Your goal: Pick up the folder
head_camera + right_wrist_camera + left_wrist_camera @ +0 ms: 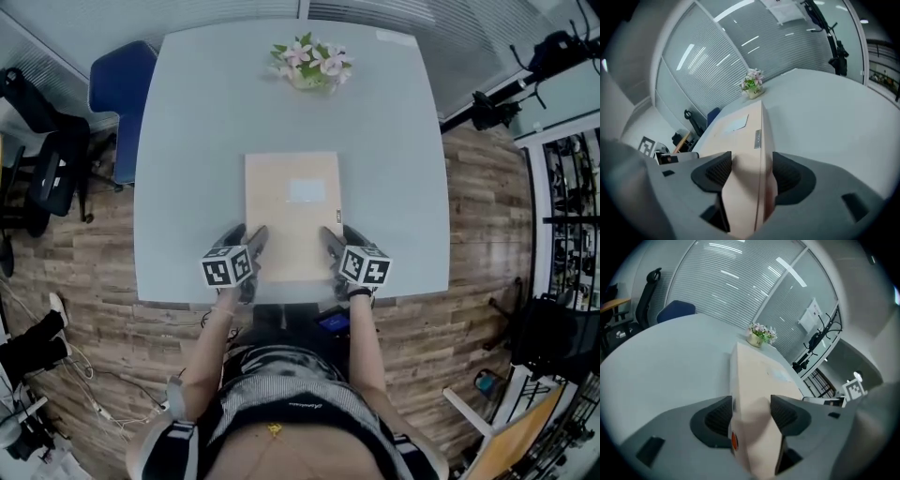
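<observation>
**Scene at the desk, read from the near edge to the far edge.** A person is at the near edge of a pale grey desk (pixel 187 141), with both forearms reaching over that edge and a handheld gripper in each hand.

- **Marker cubes.** The left marker cube (pixel 228 268) and the right marker cube (pixel 364 266) sit just inside the desk's near edge, level with each other.
- **Grippers.** Just beyond the cubes, the left gripper (pixel 246 236) is set at the near left corner of the folder (pixel 292 211). The right gripper (pixel 342 236) is set at the near right corner. Both point forward and downward.
- **Jaws.** Each gripper's jaws stand wide apart, astride one long side edge of the folder. One jaw lies outside over bare desk and the other over the folder's top face. The pads flank the edge closely, and neither pair is clamped on it.
- **Folder.** It is a thick, tan, box-type folder lying flat on the desk. Its short near side is just inside the near edge, midway between the desk's left and right edges, and its long sides run toward the far edge.
- **Folder markings.** A pale label (pixel 307 190) sits on the top face. An orange dot (pixel 734 440) marks the left side wall, and a narrow strip label (pixel 758 139) marks the right side wall.
- **Far end.** A small flower pot (pixel 310 64) with pink and white blooms stands at the middle of the far edge, well apart from the folder.
- **Off the desk.** A blue chair (pixel 122 89) stands at the far left corner, on the wood-plank floor (pixel 469 234).
</observation>
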`<state>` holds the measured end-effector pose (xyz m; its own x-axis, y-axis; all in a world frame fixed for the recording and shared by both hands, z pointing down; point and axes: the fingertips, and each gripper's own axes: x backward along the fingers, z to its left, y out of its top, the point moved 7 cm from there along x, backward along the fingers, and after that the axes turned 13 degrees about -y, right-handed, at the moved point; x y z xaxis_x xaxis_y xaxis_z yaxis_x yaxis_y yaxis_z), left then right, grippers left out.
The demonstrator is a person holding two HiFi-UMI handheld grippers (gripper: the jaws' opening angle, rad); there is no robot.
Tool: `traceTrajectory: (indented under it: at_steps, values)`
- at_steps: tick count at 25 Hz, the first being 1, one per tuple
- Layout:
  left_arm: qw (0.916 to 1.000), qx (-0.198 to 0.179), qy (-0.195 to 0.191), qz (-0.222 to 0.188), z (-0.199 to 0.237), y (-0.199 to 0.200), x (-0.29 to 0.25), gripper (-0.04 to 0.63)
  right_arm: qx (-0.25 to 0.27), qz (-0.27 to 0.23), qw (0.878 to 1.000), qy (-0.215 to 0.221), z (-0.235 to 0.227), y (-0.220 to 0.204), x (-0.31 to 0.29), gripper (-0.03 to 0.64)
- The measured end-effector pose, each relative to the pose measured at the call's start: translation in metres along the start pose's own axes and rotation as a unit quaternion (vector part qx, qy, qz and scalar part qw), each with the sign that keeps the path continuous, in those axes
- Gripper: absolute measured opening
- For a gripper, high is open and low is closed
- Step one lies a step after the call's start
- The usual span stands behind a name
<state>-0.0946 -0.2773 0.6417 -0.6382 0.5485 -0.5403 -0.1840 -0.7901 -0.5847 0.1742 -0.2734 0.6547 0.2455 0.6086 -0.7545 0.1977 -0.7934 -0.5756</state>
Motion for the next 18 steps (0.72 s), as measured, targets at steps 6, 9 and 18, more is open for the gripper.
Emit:
traceTrajectory:
  at_steps: [6, 9, 18]
  values:
    - [0.9995, 0.025, -0.019, -0.001, 0.004, 0.000, -0.004, 0.239, -0.018, -0.001, 0.999, 0.028, -0.002, 0.001, -0.004, 0.261]
    - [0.9997, 0.021, -0.008, 0.003, 0.000, -0.002, -0.003, 0.230, -0.011, -0.012, 1.000, 0.012, 0.001, 0.002, 0.000, 0.247]
    - [0.9991, -0.011, -0.014, -0.039, -0.024, 0.020, 0.026, 0.227, 0.006, -0.066, 0.998, -0.001, 0.024, 0.022, 0.040, 0.242]
